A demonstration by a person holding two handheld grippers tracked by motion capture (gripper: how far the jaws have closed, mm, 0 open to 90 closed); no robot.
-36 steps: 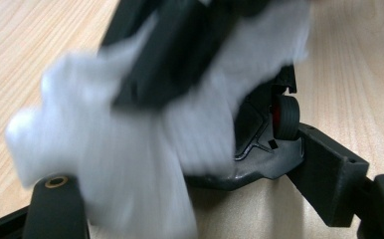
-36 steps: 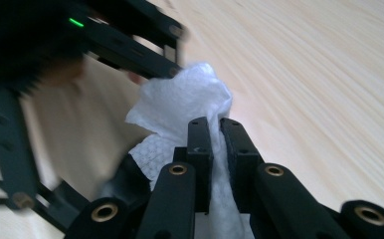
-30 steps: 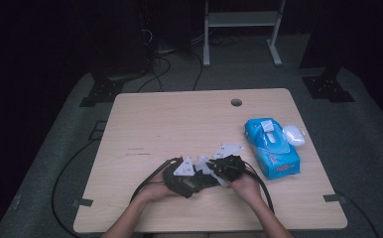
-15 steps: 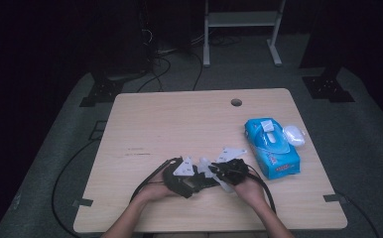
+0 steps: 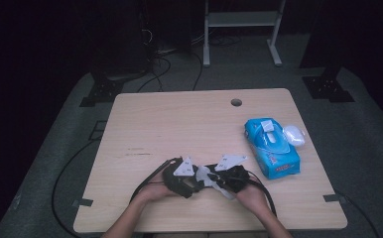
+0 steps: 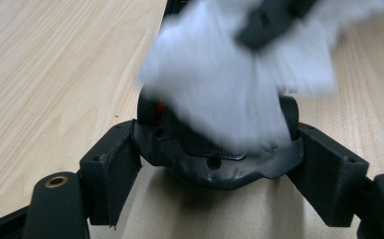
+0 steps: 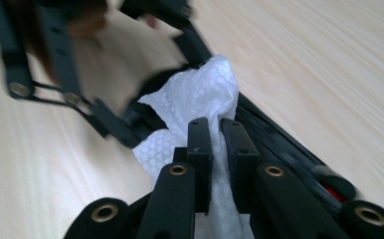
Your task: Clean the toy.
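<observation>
left gripper [image 6: 215,164] jaws clamp black object [image 6: 215,159] | right gripper [image 7: 215,134] jaws pinch white wipe [image 7: 200,99] | high view: blue pack [image 5: 271,148]

Both grippers, left gripper [image 5: 193,179] and right gripper [image 5: 217,179], are black, with brass-ringed pivots, grey triangular top plates and trailing black cables.

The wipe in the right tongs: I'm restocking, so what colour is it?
White, with a fine dimpled texture; the wipe shows best in the right gripper view.

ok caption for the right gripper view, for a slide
Right gripper pinches a white wipe against a black object held by the left gripper.
</observation>
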